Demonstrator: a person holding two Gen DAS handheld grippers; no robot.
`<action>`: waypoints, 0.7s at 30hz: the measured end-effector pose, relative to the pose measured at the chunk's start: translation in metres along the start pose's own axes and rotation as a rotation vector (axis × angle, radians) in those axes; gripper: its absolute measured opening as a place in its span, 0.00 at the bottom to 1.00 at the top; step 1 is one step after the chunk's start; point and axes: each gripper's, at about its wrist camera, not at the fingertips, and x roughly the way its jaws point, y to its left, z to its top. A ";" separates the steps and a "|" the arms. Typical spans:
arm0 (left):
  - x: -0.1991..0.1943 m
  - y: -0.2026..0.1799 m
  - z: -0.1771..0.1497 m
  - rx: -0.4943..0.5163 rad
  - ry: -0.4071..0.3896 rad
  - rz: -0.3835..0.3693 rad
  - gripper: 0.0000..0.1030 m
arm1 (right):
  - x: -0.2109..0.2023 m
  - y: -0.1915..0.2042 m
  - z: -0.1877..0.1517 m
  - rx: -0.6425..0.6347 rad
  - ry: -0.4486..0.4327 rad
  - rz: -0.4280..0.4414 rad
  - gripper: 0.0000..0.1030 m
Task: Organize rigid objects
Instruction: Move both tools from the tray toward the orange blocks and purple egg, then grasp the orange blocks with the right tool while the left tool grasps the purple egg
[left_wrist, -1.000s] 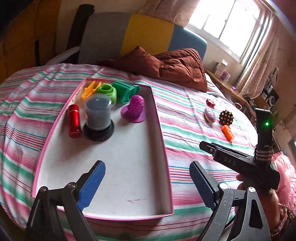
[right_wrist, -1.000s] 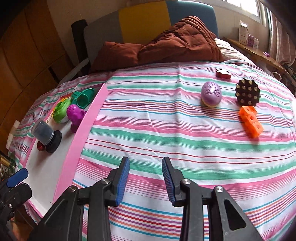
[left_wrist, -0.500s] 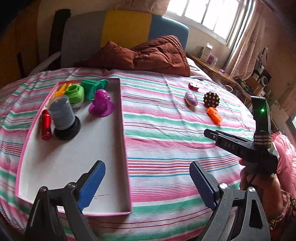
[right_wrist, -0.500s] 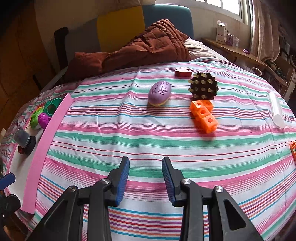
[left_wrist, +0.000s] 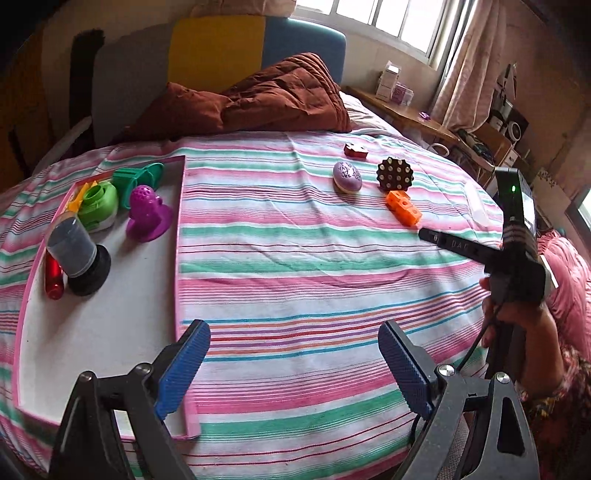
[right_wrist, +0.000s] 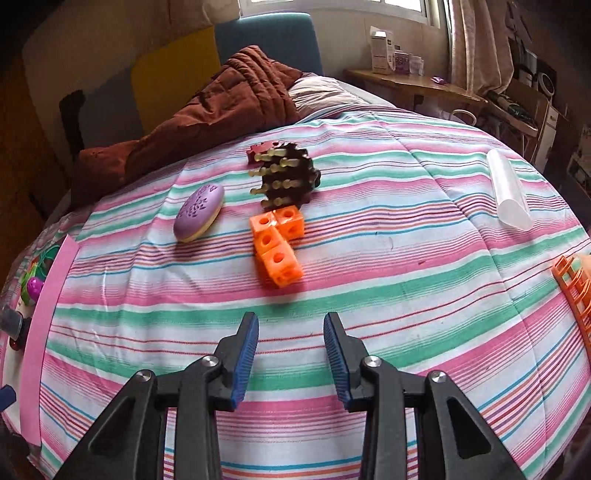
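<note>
A: What has changed in the last second?

B: Both views have swung away from the pink-edged tray (left_wrist: 180, 236) toward the loose objects on the striped bed (left_wrist: 295, 258). In the right wrist view the orange linked cubes (right_wrist: 277, 245) were far at the right edge a second ago; now they lie straight ahead of the right gripper (right_wrist: 290, 360), though well apart from it. I judge they are the next thing to be picked.

A: And the fingers?

B: The right fingers (right_wrist: 243, 363) stand moderately apart, with only bedsheet between them. The left gripper (left_wrist: 293, 369) has its fingers wide apart and also holds nothing; it hangs over the right edge of the tray.

A: Where are the task's things?

B: Several are already in the tray: a purple toy (left_wrist: 147, 214), a green cup-like piece (left_wrist: 99, 201), a grey cylinder on a black base (left_wrist: 75, 254), a red tube (left_wrist: 53, 277). On the bed remain the cubes, a purple oval soap-like object (right_wrist: 199, 214), a dark spiky ball (right_wrist: 286, 177), a small red piece (left_wrist: 355, 150) and a clear tube (right_wrist: 508, 195).

A: What is unclear?

B: In the right wrist view the red piece is mostly hidden behind the spiky ball. An orange grid-like object (right_wrist: 574, 291) is cut off at the right edge, so I cannot name it.
</note>
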 end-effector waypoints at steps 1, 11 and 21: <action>0.001 -0.001 0.000 0.002 0.004 0.001 0.90 | 0.000 -0.002 0.005 0.009 -0.009 0.003 0.37; 0.006 -0.015 0.003 0.031 0.021 -0.002 0.90 | 0.044 0.010 0.048 0.027 0.020 0.059 0.40; 0.021 -0.023 0.021 0.045 0.024 -0.001 0.90 | 0.046 0.011 0.039 0.009 -0.014 0.103 0.26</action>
